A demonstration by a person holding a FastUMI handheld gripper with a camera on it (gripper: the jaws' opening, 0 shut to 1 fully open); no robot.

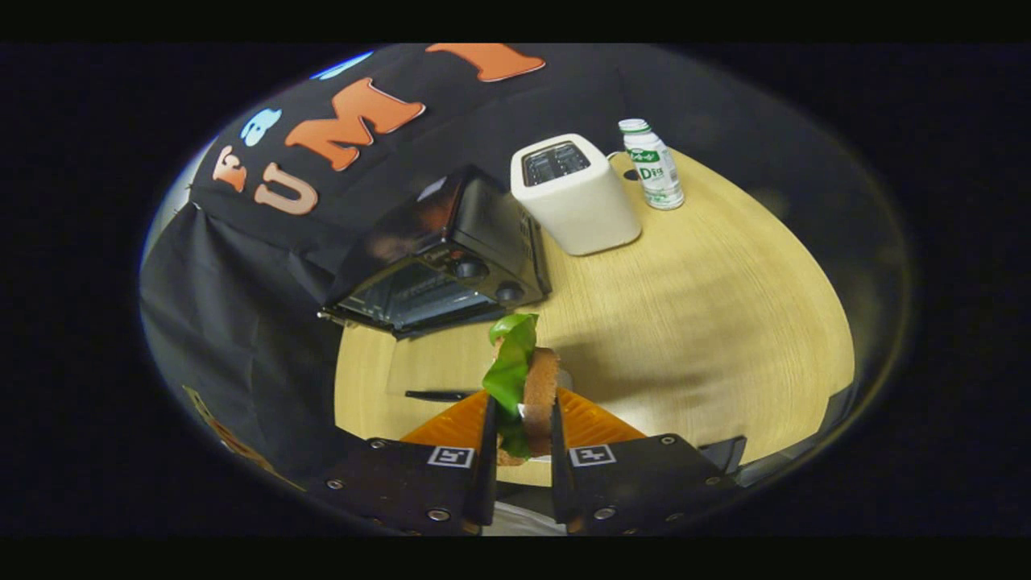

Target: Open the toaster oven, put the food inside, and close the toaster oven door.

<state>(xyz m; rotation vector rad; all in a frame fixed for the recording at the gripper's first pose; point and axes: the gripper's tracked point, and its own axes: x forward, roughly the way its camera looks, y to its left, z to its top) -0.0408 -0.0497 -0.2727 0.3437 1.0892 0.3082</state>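
A sandwich (pixel 527 379) of brown bread with green lettuce stands on edge between my fingers, and my gripper (pixel 522 419) is shut on it, lifted above the wooden table (pixel 693 322). Beyond the fingers and a little to the left sits the black toaster oven (pixel 443 258). Its glass door (pixel 411 302) hangs open and tilted down toward me, and two round knobs (pixel 491 280) show on its right side. The whole scene looks tilted.
A white pop-up toaster (pixel 573 193) stands just right of the oven. A small white bottle with a green cap (pixel 652 165) is behind it at the table's far edge. Black cloth walls the booth at the left and back. Open tabletop lies to the right.
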